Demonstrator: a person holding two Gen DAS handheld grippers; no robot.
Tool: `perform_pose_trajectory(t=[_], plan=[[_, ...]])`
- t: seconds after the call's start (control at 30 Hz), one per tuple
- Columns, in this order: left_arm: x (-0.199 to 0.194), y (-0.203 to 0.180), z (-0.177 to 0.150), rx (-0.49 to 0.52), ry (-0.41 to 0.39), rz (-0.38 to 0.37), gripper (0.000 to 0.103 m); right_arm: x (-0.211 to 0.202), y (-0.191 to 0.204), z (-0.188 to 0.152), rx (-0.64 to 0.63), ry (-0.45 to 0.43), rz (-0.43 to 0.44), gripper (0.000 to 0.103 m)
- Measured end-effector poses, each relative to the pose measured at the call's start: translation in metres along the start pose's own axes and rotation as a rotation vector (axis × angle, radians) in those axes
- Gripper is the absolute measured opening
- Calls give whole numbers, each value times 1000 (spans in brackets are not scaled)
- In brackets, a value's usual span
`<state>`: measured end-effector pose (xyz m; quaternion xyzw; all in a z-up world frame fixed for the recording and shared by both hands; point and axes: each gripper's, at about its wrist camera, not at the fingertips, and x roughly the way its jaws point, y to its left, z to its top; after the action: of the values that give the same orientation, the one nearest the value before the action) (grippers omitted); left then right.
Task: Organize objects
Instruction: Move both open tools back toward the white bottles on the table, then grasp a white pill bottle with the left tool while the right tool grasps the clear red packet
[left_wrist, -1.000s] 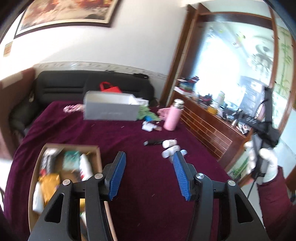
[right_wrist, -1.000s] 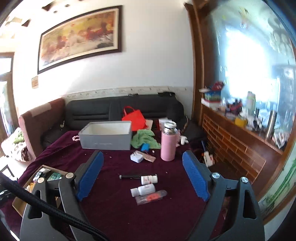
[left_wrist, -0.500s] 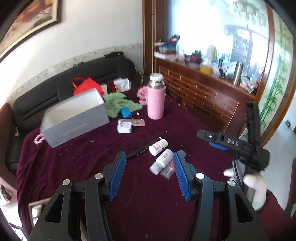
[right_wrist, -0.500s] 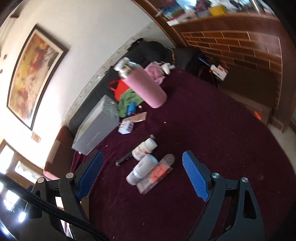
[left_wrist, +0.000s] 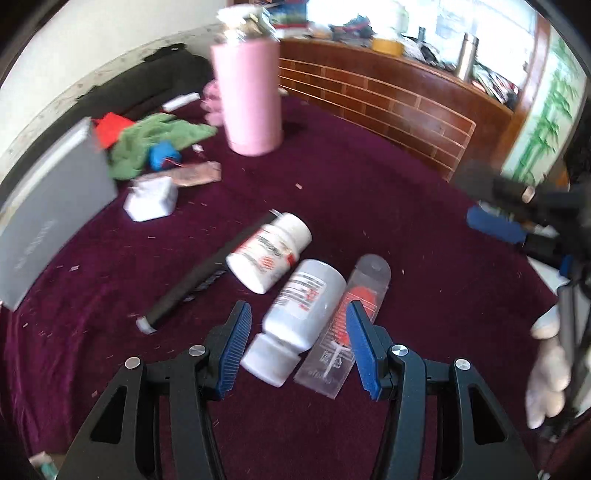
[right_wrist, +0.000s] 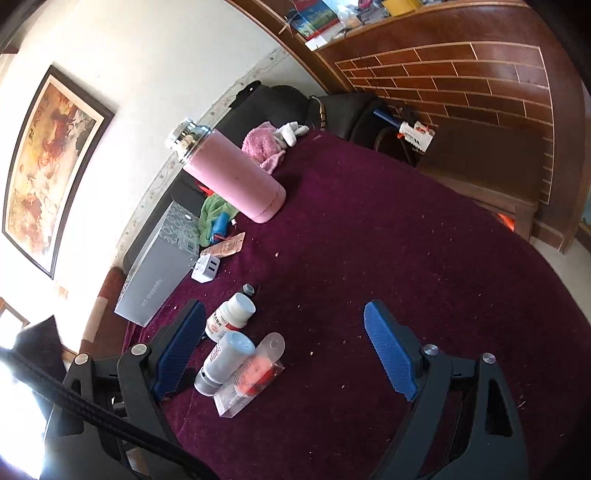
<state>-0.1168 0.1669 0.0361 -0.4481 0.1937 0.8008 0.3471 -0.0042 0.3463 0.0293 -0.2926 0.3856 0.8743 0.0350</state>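
The grey box (left_wrist: 48, 206) is blurred and cut off by the left wrist view's edge. Print on both white bottles (left_wrist: 271, 251) is unreadable. In the right wrist view, a jaw hides part of the black pen (right_wrist: 248, 289).

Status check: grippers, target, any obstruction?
Left gripper open over near white bottle. Right gripper open, empty. Clear tube and second bottle crowd it.
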Motion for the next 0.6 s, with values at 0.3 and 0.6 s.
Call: perform_pose_trajectory(t=[0.3, 0.6], plan=[[3, -6, -2, -21, -8, -14, 30, 5, 4, -2, -34, 17, -9, 88], [-15, 12, -33, -83, 16, 3, 29, 11, -1, -4, -20, 52, -15, 88]])
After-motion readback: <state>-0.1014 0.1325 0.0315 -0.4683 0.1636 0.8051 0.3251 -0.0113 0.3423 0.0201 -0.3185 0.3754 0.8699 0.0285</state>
